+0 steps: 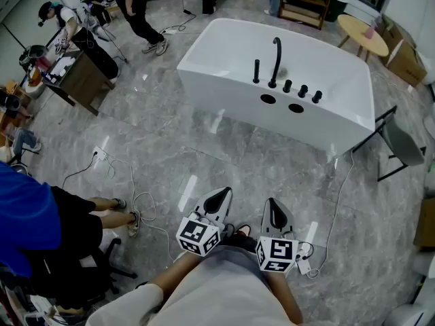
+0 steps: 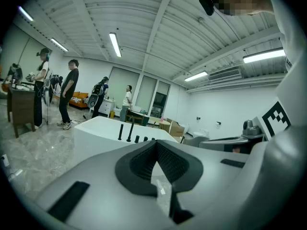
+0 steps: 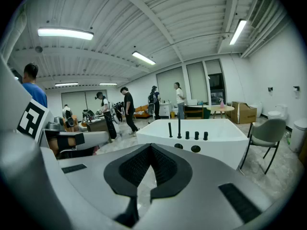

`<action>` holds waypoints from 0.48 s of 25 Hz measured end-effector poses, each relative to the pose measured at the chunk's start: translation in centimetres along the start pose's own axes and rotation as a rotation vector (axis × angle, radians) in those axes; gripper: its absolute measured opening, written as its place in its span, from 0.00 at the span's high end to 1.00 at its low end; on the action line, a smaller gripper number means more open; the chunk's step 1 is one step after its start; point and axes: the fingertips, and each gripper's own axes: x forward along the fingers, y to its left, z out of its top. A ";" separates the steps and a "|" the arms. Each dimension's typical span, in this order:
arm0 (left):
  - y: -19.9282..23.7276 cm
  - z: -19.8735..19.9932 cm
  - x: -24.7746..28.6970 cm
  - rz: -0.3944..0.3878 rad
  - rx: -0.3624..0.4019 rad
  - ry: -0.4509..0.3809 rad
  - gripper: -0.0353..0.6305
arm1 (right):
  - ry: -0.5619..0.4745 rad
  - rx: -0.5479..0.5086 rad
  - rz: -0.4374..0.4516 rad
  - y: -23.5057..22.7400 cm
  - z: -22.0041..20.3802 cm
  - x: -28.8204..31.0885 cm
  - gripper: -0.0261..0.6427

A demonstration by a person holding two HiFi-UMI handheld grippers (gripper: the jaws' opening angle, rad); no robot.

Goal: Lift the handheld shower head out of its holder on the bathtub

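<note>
Looking down in the head view, the left gripper (image 1: 219,194) and right gripper (image 1: 274,206) sit side by side low in the frame, above grey marbled floor (image 1: 170,141) and well apart from the white bathtub (image 1: 224,90). On the tub's rim the handheld shower head (image 1: 257,71) stands upright in its holder, just left of the curved spout (image 1: 276,60) and a row of black knobs (image 1: 302,90). In the left gripper view the jaws are pressed together with nothing between them; the tub and the shower head (image 2: 120,131) show far beyond the tips. In the right gripper view the jaws likewise meet, empty, pointed toward the tub, where the shower head (image 3: 170,129) stands untouched beside a grey chair (image 3: 266,133).
</note>
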 end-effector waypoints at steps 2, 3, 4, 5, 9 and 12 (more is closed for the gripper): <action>-0.3 0.1 0.0 0.000 0.002 0.001 0.94 | 0.003 0.001 0.002 0.1 -0.1 -0.3 0.93; -0.3 0.1 -0.1 0.000 0.004 0.001 0.94 | 0.005 0.001 0.002 0.1 -0.2 -0.5 0.93; -0.4 0.1 -0.2 0.000 0.007 0.002 0.94 | 0.006 0.001 0.001 0.2 -0.3 -0.6 0.93; -0.3 0.0 -0.3 0.000 0.009 0.004 0.94 | 0.007 0.001 0.000 0.3 -0.4 -0.7 0.93; 0.6 -0.1 -0.6 0.008 0.010 0.010 0.94 | 0.015 0.004 0.001 1.0 -0.9 -0.4 0.93; 1.7 0.0 -0.2 0.015 0.001 0.009 0.94 | 0.021 0.000 0.009 1.3 -0.7 0.3 0.93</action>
